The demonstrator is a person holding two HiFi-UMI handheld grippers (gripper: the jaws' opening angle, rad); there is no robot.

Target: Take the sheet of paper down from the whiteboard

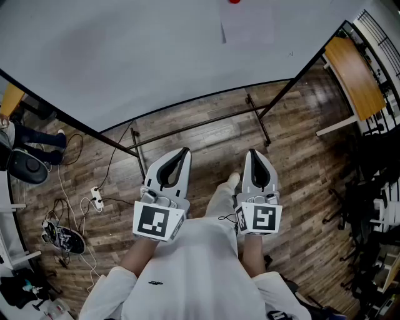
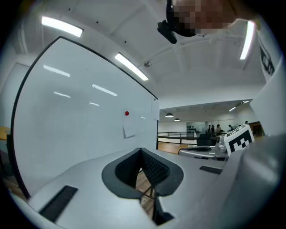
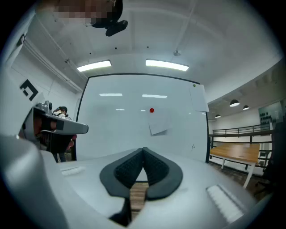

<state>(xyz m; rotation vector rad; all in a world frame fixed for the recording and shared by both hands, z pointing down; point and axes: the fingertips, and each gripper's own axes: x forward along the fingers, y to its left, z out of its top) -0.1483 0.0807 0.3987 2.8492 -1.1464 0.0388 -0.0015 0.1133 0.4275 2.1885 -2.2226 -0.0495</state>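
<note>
A white sheet of paper hangs on the whiteboard under a red round magnet. The left gripper view shows the paper and magnet farther off to the right of centre. In the head view the magnet sits at the top edge with the paper below it. My left gripper and right gripper are held level side by side, well short of the board. Both are shut with nothing between the jaws.
The whiteboard stands on a dark metal frame over a wooden floor. A wooden table is at the right, chairs beyond it. Cables, a power strip and shoes lie at the left. People stand far off.
</note>
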